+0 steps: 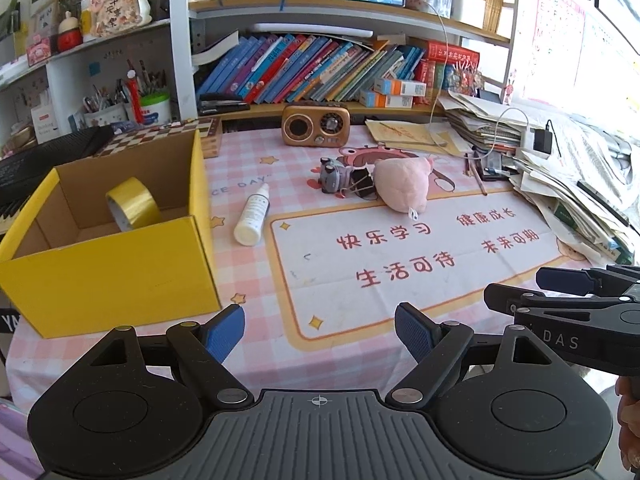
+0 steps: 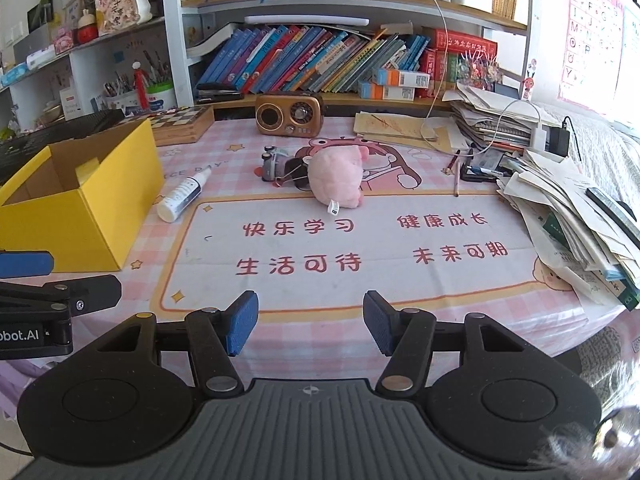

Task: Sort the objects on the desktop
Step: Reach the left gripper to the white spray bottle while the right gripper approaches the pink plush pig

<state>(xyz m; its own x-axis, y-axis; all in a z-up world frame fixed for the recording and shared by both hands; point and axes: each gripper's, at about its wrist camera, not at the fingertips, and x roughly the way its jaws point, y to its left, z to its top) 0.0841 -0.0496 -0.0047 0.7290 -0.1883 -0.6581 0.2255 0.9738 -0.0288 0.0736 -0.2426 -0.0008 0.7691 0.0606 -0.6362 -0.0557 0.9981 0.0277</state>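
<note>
- Both your left gripper (image 1: 320,330) and right gripper (image 2: 310,326) are spread, holding nothing.
- The pink plush (image 2: 338,180), frame centre, looks soft and light; pinch its body.
- The white bottle (image 1: 252,216), beside the yellow box (image 1: 120,276), may roll; grip mid-barrel.

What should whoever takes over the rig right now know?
Left tongs: open, empty, over the near mat.
Right tongs: open, empty, beside them.
Done: yellow tape roll is in the yellow cardboard box.
Left on the mat: white spray bottle lying beside the box; grey toy car, black binder clip and pink plush toy clustered mid-desk.
</note>
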